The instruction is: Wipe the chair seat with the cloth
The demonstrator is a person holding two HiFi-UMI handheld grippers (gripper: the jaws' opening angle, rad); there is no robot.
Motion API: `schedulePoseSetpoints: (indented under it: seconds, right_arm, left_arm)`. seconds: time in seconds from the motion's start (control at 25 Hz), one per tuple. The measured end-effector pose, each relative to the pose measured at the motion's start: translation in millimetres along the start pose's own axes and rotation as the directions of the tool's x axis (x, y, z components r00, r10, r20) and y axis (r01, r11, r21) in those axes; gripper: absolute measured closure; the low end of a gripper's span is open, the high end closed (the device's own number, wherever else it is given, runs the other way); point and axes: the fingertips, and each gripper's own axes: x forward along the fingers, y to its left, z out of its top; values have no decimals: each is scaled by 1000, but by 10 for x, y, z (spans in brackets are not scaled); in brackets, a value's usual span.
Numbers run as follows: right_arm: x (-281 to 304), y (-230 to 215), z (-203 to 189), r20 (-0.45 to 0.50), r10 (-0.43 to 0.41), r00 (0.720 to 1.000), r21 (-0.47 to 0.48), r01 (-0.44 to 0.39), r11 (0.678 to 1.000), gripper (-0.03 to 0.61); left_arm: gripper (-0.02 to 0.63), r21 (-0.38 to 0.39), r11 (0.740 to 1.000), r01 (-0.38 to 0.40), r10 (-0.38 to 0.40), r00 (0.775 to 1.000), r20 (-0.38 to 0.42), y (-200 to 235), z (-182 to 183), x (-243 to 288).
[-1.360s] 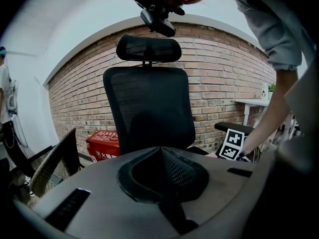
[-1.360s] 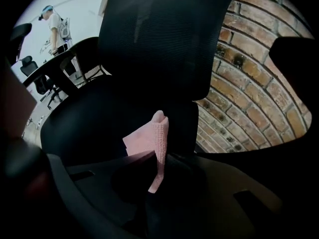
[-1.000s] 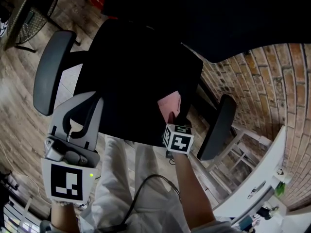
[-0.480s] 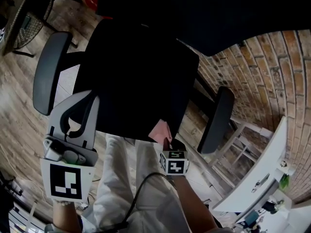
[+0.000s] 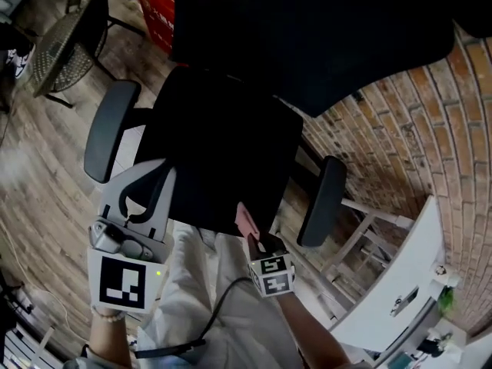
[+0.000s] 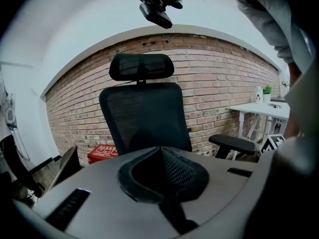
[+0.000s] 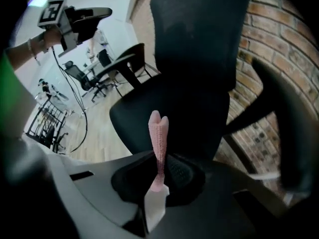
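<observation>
- The right gripper [image 7: 160,180] is clamped tight on the pink cloth [image 7: 158,133], which stands up out of the jaws in a narrow fold.
- From above, the cloth sits at the front edge of the black chair seat [image 5: 223,152], just ahead of that gripper.
- The left gripper [image 6: 162,158] has its jaws together with nothing between them, and is off the seat's front-left corner.
</observation>
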Motion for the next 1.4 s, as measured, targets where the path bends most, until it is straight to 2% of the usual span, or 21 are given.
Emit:
schedulePoseSetpoints:
  seconds: [0.16,0.4,0.6,0.8,0.92,1.12,1.4]
  right_arm:
    - [-447,189,628,132,36,991,-111,-22,994,523]
    - [-1142,152,1394,304,60,951,-119,-25,993,523]
    - [-1758,129,1930,427,61,902,-160,9,987,523]
    - [-2379,99,2444,560,66,826,-210,64,976,523]
    - [-2691,149,2600,603,83,794,-264,100,959,523]
    - [-3079,290,2836,667,137,732,-321,116,940,523]
    - [-3374,420,3029,710,194,677,-364,117,924,523]
  left_arm:
    - [595,-8,1000,-10,10,999,45,-4,465,-229]
    - [595,-29,997,-74,76,995,71,28,970,-497]
    - [595,-3,991,-132,132,986,100,138,1363,-839]
    - [595,18,981,-191,187,974,128,236,1703,-1124]
    - [595,-1,977,-214,212,968,136,208,1844,-1235]
    - [595,37,973,-230,222,964,149,148,2019,-1351]
    - [595,-11,960,-278,276,947,162,158,2112,-1457]
